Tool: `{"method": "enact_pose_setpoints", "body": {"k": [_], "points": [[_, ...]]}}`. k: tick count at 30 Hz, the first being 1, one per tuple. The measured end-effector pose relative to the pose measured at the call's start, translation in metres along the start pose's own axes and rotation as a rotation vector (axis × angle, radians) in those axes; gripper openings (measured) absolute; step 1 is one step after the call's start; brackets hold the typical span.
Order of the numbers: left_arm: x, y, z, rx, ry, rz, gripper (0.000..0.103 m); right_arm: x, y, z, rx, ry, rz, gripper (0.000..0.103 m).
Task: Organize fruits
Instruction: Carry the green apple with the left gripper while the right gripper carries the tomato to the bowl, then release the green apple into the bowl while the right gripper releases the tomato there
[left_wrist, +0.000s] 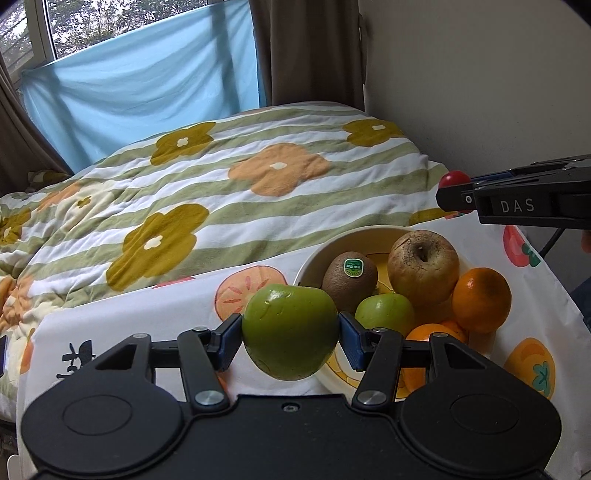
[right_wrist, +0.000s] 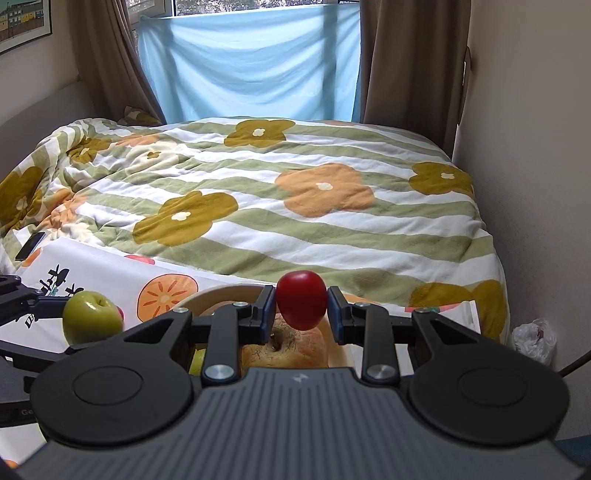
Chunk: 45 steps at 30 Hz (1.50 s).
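Observation:
My left gripper (left_wrist: 290, 334) is shut on a green apple (left_wrist: 290, 331), held above the table just left of a cream fruit bowl (left_wrist: 314, 258). The bowl holds a kiwi (left_wrist: 349, 281), a brownish apple (left_wrist: 424, 271), a small green apple (left_wrist: 386, 314) and oranges (left_wrist: 482, 300). My right gripper (right_wrist: 301, 304) is shut on a small red tomato (right_wrist: 301, 298), held above the bowl (right_wrist: 221, 293) and over the brownish apple (right_wrist: 291, 350). The tomato (left_wrist: 455, 179) and right gripper also show in the left wrist view. The held green apple (right_wrist: 92, 316) shows in the right wrist view.
The bowl stands on a table under a white cloth with fruit prints (left_wrist: 147, 325). Behind it is a bed with a striped flower quilt (right_wrist: 295, 206). A wall (right_wrist: 535, 184) runs along the right. A phone (right_wrist: 30, 245) lies on the quilt at the left.

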<state>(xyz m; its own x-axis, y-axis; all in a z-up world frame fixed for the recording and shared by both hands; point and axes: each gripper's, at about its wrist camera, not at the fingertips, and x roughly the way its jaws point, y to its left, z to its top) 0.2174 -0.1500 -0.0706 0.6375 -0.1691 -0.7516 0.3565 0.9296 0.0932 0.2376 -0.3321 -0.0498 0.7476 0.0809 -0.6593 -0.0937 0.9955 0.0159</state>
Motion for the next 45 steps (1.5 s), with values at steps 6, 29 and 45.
{"method": "enact_pose_setpoints", "body": {"k": [6,29,45], "points": [[0.029,-0.009,0.003,0.016,0.033,-0.040,0.060,0.016,0.001,-0.002,0.003,0.021,0.019,0.044],[0.017,0.015,0.001,0.023,-0.015,-0.033,0.089,0.067,0.018,0.015,0.016,0.096,0.051,0.044],[0.011,0.038,-0.008,-0.010,-0.002,-0.003,0.089,0.089,0.019,0.013,0.048,0.129,0.051,0.053]]}}
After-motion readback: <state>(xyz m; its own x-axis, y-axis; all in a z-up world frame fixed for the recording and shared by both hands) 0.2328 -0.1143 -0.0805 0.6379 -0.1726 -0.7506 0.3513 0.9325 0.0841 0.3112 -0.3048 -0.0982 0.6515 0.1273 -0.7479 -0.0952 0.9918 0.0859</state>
